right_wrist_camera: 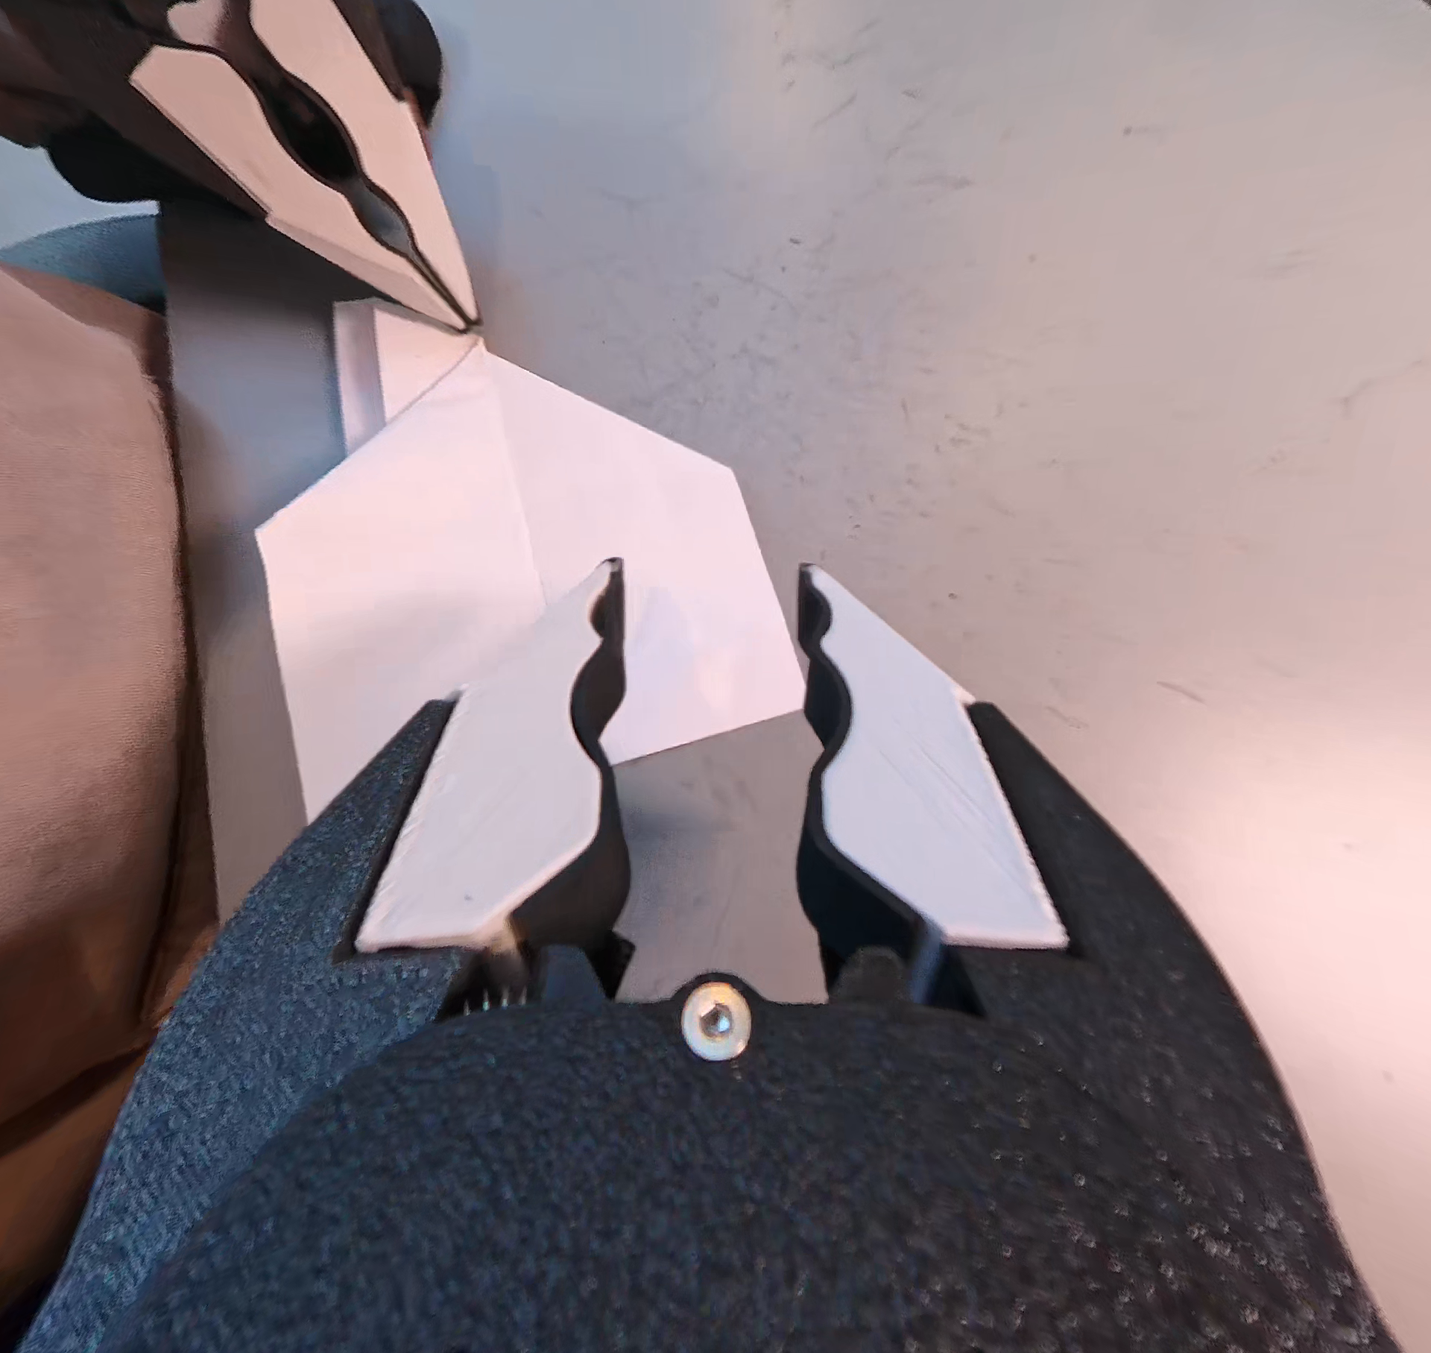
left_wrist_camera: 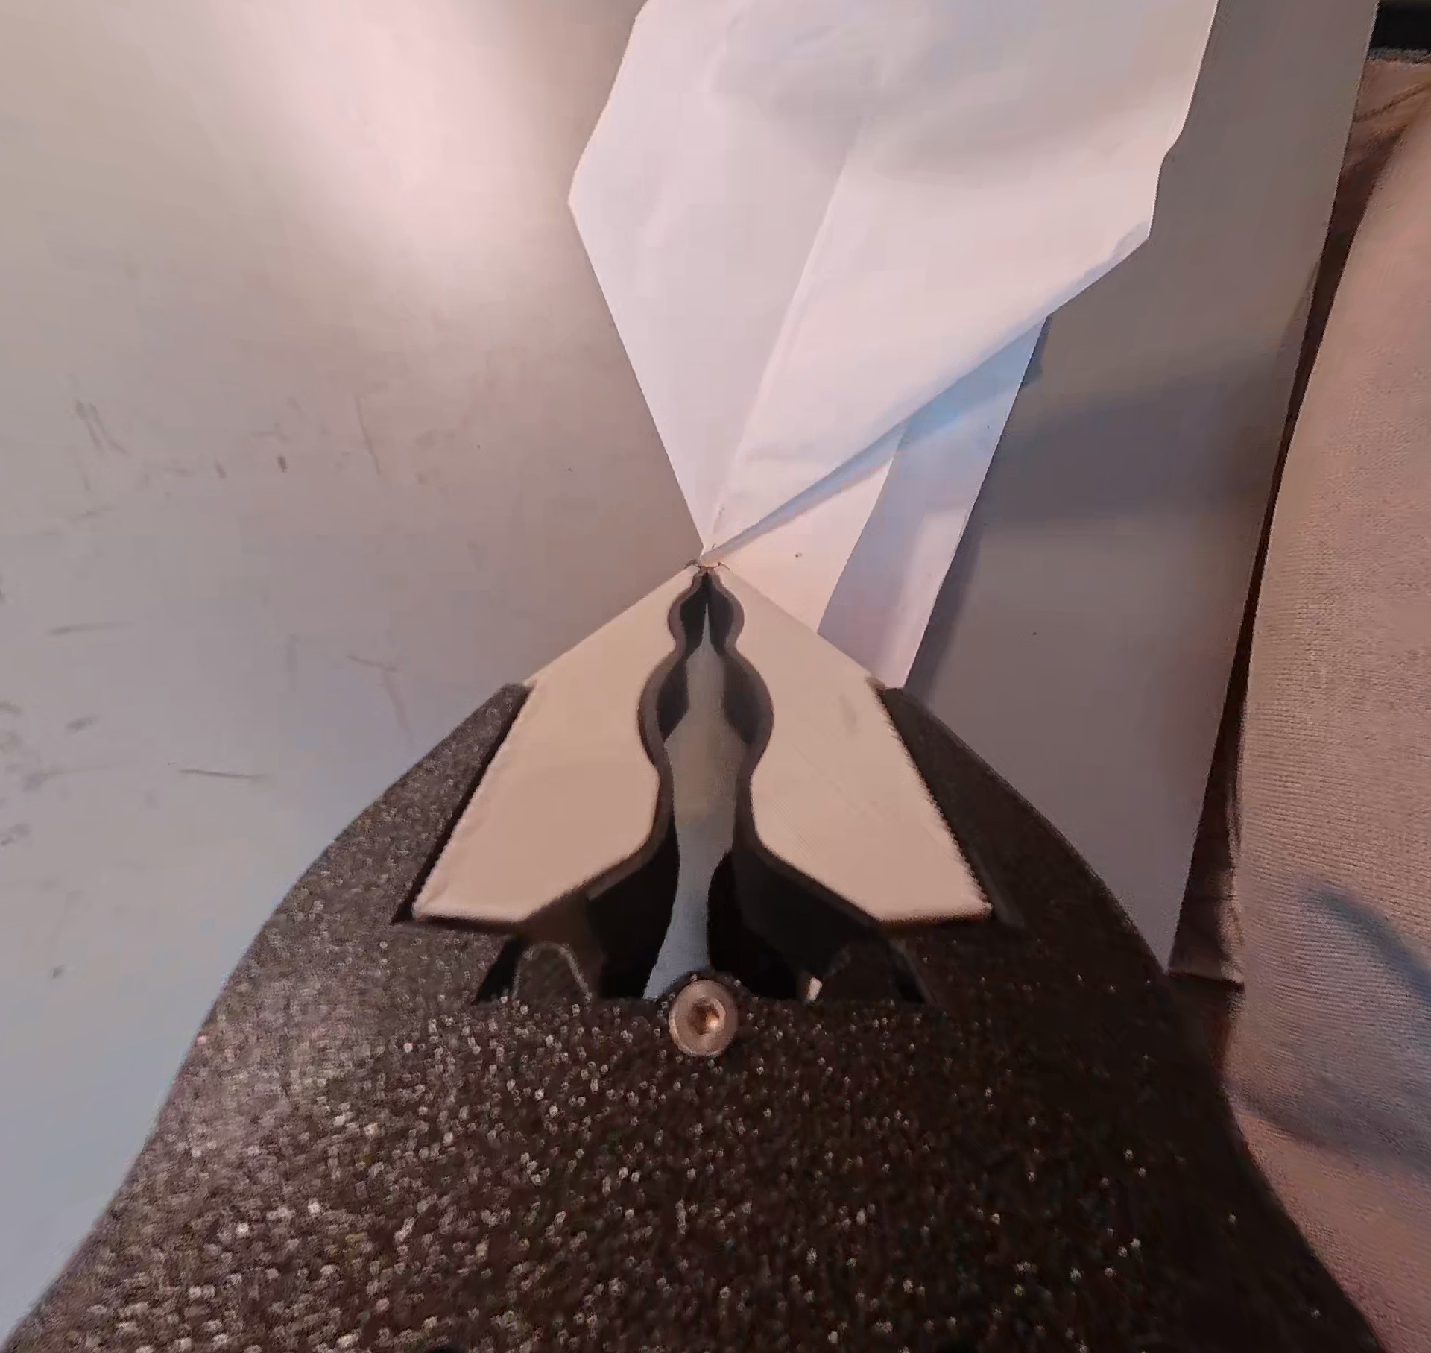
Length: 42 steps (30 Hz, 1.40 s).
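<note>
The left gripper [left_wrist_camera: 708, 578] has its jaws pressed together on the tip of the folded paper [left_wrist_camera: 836, 247]. The right gripper [right_wrist_camera: 708, 568] hovers spread over the paper's far end. The paper lies on the grey table [right_wrist_camera: 1084, 309]. Risk: the thin pinched tip may tear or slip if pulled.

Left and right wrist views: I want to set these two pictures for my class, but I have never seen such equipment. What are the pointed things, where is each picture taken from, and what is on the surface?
No robot is here: a person holds a two-finger gripper in each hand, with a camera on each looking forward along its fingers. One picture comes from the left gripper, the other from the right gripper.

On the scuffed grey table lies a folded white paper, creased to a point.

The left gripper's fingers are closed at that point, apparently pinching it. The right gripper is open over the paper's wide end, holding nothing. The beige fabric at the table's edge is probably the person's clothing.
</note>
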Tool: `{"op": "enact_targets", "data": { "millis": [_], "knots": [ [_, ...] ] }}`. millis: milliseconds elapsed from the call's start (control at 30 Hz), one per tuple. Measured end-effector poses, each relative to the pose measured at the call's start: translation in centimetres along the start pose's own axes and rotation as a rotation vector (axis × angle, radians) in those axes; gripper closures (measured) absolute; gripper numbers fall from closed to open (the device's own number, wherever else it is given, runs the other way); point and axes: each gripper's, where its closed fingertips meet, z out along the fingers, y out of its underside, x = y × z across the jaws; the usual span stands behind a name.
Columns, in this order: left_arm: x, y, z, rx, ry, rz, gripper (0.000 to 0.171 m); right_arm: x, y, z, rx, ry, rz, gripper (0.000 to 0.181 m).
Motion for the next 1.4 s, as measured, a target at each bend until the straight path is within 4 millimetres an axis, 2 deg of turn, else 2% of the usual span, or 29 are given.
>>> {"op": "enact_targets", "data": {
  "millis": [67,133,233,300,367,400,467,567,700,800,933,1000,1067,1100,1167,1300,1400],
  "knots": [
    [-0.6,-1.0,-0.6,0.055,-0.046,0.068,0.171,-0.6,-0.6,-0.2,0.005,-0.053,-0.016,0.122],
    [-1.0,-2.4,-1.5,0.132,-0.09,0.151,0.171,-0.3,-1.1,-0.1,0.002,-0.072,-0.045,0.112],
    [-1.6,-3.6,-2.4,0.183,-0.136,0.232,0.171,0.5,-0.5,1.1,-0.089,-0.14,-0.044,0.108],
    [-1.9,-3.5,-2.6,0.187,-0.112,0.19,0.171,0.9,0.8,2.5,-0.201,-0.179,-0.023,0.114],
    [-2.0,-3.3,-2.9,0.19,-0.077,0.109,0.171,0.6,2.9,3.4,-0.357,-0.185,-0.068,0.127],
    [-2.0,-2.9,-3.0,0.183,-0.06,0.063,0.171,1.1,2.9,3.7,-0.372,-0.124,-0.125,0.142],
    [-1.9,-2.4,-3.3,0.203,-0.046,-0.002,0.171,1.0,3.1,3.7,-0.439,-0.076,-0.206,0.157],
    [-1.5,-1.9,-3.5,0.225,-0.015,-0.08,0.163,0.5,3.0,3.8,-0.441,-0.073,-0.263,0.177],
    [-1.2,-2.7,-3.4,0.267,0.104,-0.213,0.15,0.3,1.8,3.6,-0.382,-0.055,-0.334,0.181],
    [-0.8,-4.1,-3.4,0.313,0.262,-0.346,0.13,0.4,-1.6,2.3,-0.254,-0.004,-0.409,0.181],
    [-0.5,-6.8,-3.4,0.392,0.411,-0.423,0.121,0.8,-7.5,-0.8,-0.073,0.133,-0.502,0.181],
    [-1.2,-7.8,-3.1,0.401,0.371,-0.369,0.137,0.5,-10.1,-2.7,0.015,0.192,-0.547,0.181],
    [-2.0,-8.9,-3.3,0.421,0.293,-0.257,0.163,-0.1,-11.8,-4.5,0.081,0.234,-0.595,0.181],
    [-2.2,-9.5,-3.7,0.442,0.258,-0.188,0.17,-0.4,-12.2,-5.3,0.106,0.245,-0.616,0.181],
    [-2.9,-10.0,-3.9,0.437,0.149,-0.028,0.171,-1.1,-12.2,-6.6,0.135,0.256,-0.641,0.179],
    [-3.2,-9.8,-4.0,0.397,-0.002,0.212,0.171,-2.5,-10.4,-8.2,0.181,0.233,-0.628,0.173],
    [-3.2,-9.5,-3.8,0.383,-0.075,0.349,0.171,-2.9,-8.0,-8.0,0.163,0.222,-0.606,0.148]
  ]
}}
